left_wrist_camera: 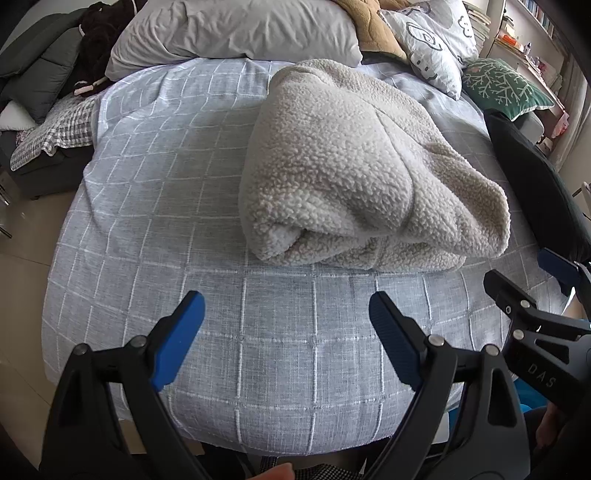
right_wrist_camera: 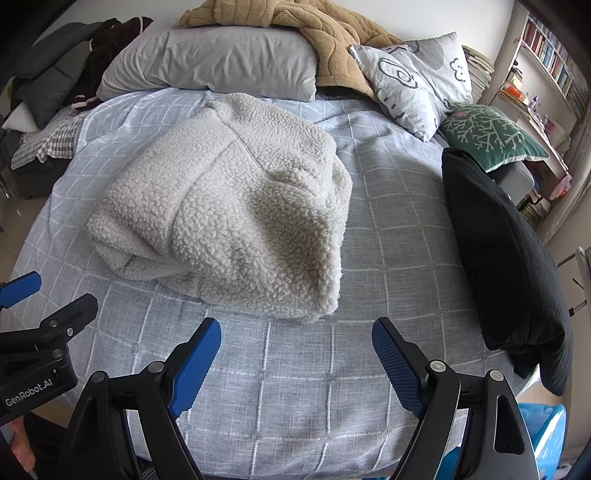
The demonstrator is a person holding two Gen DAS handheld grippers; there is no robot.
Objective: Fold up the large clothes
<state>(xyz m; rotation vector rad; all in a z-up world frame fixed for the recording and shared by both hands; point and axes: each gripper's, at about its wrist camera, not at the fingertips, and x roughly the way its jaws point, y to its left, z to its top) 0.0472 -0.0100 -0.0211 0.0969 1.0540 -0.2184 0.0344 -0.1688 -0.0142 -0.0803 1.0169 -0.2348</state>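
A cream fleece garment (left_wrist_camera: 354,166) (right_wrist_camera: 229,206) lies folded in a thick bundle in the middle of the bed. In the left wrist view my left gripper (left_wrist_camera: 286,306) stands open over bare sheet, short of the bundle's near edge, with nothing between its blue pads. My right gripper (right_wrist_camera: 295,332) is also open and empty, just in front of the bundle's right corner. Each gripper shows at the edge of the other's view: the right gripper (left_wrist_camera: 535,280) at the right, the left gripper (right_wrist_camera: 48,295) at the left. Neither touches the garment.
The bed (left_wrist_camera: 184,206) has a grey-blue checked sheet. At its head lie a grey pillow (right_wrist_camera: 221,62), a tan blanket (right_wrist_camera: 314,33), a patterned pillow (right_wrist_camera: 410,81) and a green cushion (right_wrist_camera: 487,133). A black cushion (right_wrist_camera: 506,251) lies along the right side. Shelves (right_wrist_camera: 546,55) stand at the far right.
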